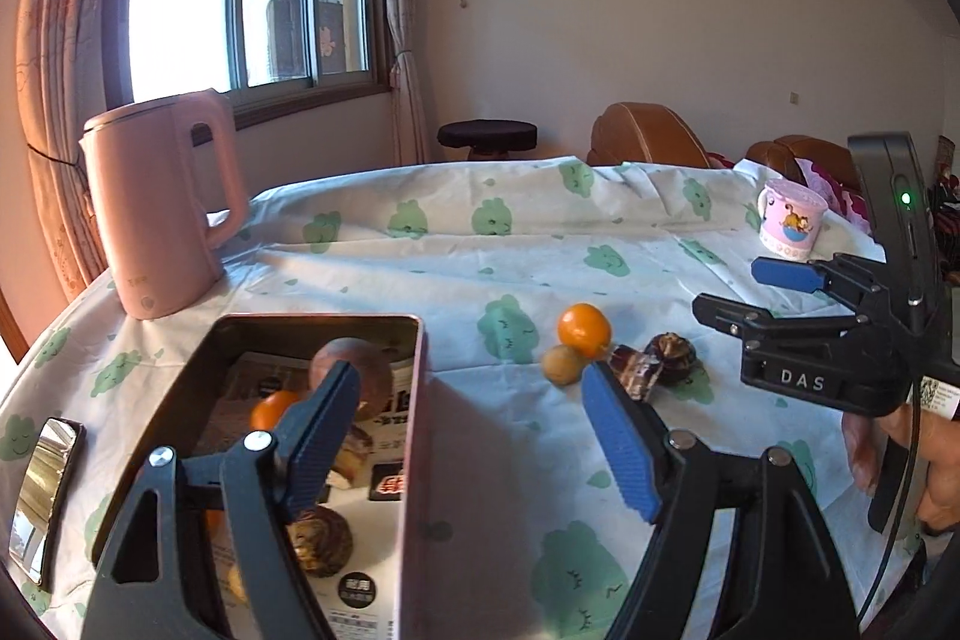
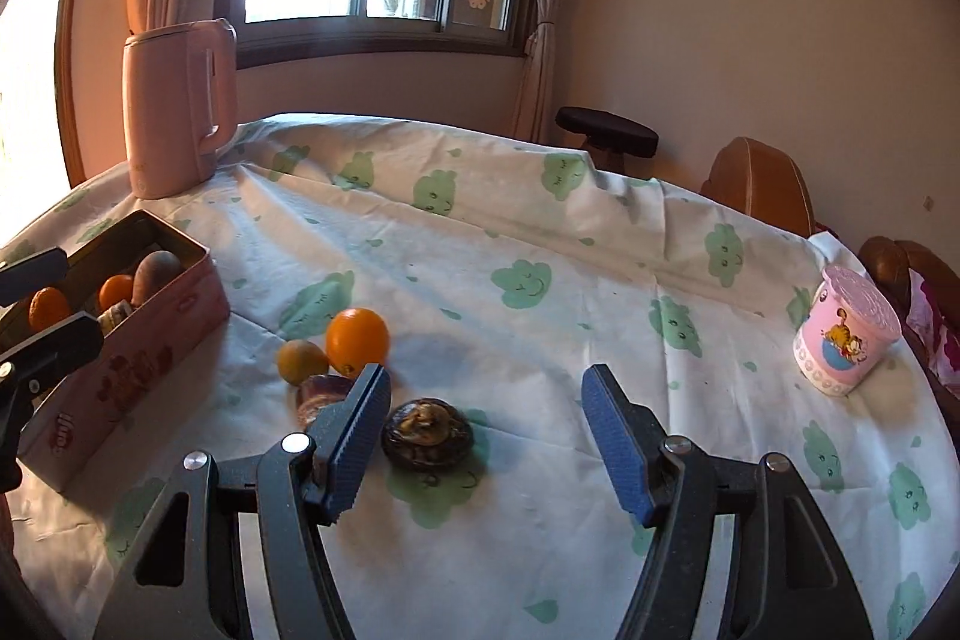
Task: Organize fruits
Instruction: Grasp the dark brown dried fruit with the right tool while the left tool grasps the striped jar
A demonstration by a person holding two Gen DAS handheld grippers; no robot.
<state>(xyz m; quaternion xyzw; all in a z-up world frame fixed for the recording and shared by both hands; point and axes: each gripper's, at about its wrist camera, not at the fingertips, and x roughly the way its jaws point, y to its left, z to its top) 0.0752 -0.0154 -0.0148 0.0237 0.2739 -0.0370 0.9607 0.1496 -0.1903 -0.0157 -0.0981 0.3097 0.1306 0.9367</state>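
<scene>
Fruit still waiting on the tabletop (image 2: 540,232) sits in a tight cluster just right of the pink tin box (image 2: 120,370): an orange (image 2: 357,340) touching a smaller yellowish fruit (image 2: 302,361), a brown wrapped piece (image 2: 321,394) near them, and a dark round mangosteen-like fruit (image 2: 427,433) nearest you. The box already holds several pieces, among them a brown round fruit (image 1: 348,364) and a small orange (image 1: 273,409), so it looks like the collecting spot, with roughly half the job done. Your left hand-held gripper (image 1: 474,436) hangs over the box's right wall, tilted downward, jaws spread and nothing between them. Your right hand-held gripper (image 2: 486,436) is also angled down, jaws spread and empty, with the dark fruit just inside its left pad, not pinched. That pose probably suits taking the dark fruit next; centre it between the pads first. The pink kettle (image 1: 162,202) and the cartoon cup (image 2: 846,340) stand well apart from the fruit.
</scene>
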